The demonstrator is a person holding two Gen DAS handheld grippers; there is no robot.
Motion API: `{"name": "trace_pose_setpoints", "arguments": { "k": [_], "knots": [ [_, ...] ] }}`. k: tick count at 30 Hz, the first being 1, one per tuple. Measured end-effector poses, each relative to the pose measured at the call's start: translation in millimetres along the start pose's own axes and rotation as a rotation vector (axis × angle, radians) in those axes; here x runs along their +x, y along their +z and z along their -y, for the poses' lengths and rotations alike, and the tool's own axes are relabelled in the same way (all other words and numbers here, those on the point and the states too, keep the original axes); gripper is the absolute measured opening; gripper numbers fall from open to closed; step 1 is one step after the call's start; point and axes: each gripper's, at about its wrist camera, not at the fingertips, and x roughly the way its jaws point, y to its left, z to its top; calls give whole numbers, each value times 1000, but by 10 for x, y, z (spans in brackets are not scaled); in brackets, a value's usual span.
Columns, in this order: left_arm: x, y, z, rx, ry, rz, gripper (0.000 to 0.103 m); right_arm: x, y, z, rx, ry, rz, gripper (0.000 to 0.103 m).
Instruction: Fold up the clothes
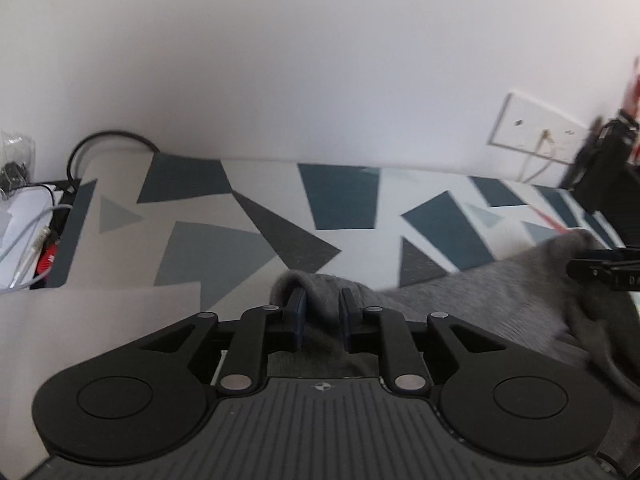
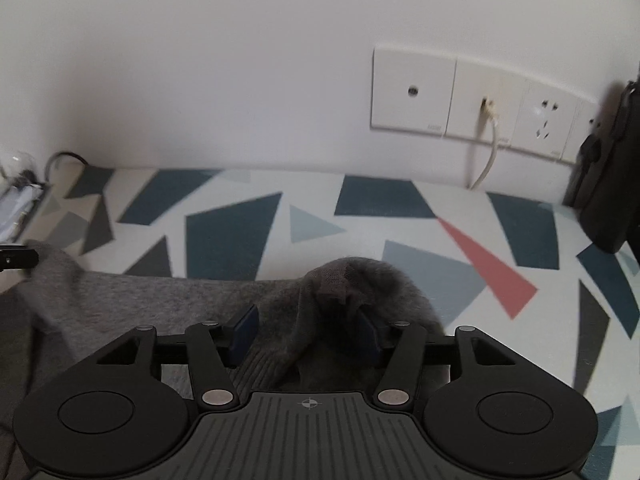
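Between my left claw's [image 1: 322, 312] fingers sits a bunched corner of the grey knit [image 1: 480, 300], but the pads stand a little off the cloth on both sides, so I read that claw as slightly open and not pinching. My right claw [image 2: 308, 330] is wider apart; a humped fold of the same knit rises between its fingers, the left pad clear of the cloth and the right one half buried by it, and I see no squeeze there either. So I judge both corners loose at this moment.

Outward from the claws, the knit lies across the near part of the patterned mat [image 1: 340, 196], its far edge running roughly straight between my two hands, with the rest spreading toward me and out of sight under the rigs. Behind the mat is a white wall with socket plates [image 2: 472, 96] and a cable [image 2: 490, 148] hanging down.

As for handling, it looks soft, light and limp, with a fuzzy, ribbed weave. I expect it to sag and crumple rather than hold a crease, and to drag on the mat instead of sliding. It should not be fragile, though the loose weave could snag on a pad. I would take hold at the two far corners, pinching a doubled edge deep between the pads so it cannot slip out.
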Motion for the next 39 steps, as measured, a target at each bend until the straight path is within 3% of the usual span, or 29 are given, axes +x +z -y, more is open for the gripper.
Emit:
{"name": "trace_pose_setpoints", "arguments": {
  "k": [7,10,14,20,24,27,31,34,37,39],
  "knots": [
    [-319,-173,209,74,-49,5,18,-287,-120,-149,-135,57,-33,51],
    [-201,-266,355,114,-107,-61,18,-160,-159,-234,-231,-16,-92,49],
    [135,-372,608,252,-103,-119,18,73,-206,-313,-292,-89,-153,49],
    [626,-181,622,219,-66,-147,18,426,-93,-342,-286,-108,-167,49],
    [722,40,533,169,-47,-100,18,515,157,-255,-222,-89,-147,49],
    [842,267,467,133,-1,-42,18,581,424,-139,-162,-84,-96,47],
    [1005,526,268,8,62,12,18,623,741,33,-14,-75,43,48],
    [982,565,205,-1,50,10,18,607,845,142,70,-36,40,49],
    [838,413,203,31,27,-21,29,518,775,96,1,-23,29,55],
    [724,284,192,44,7,-54,42,464,691,90,-47,-21,8,55]
  ]
}}
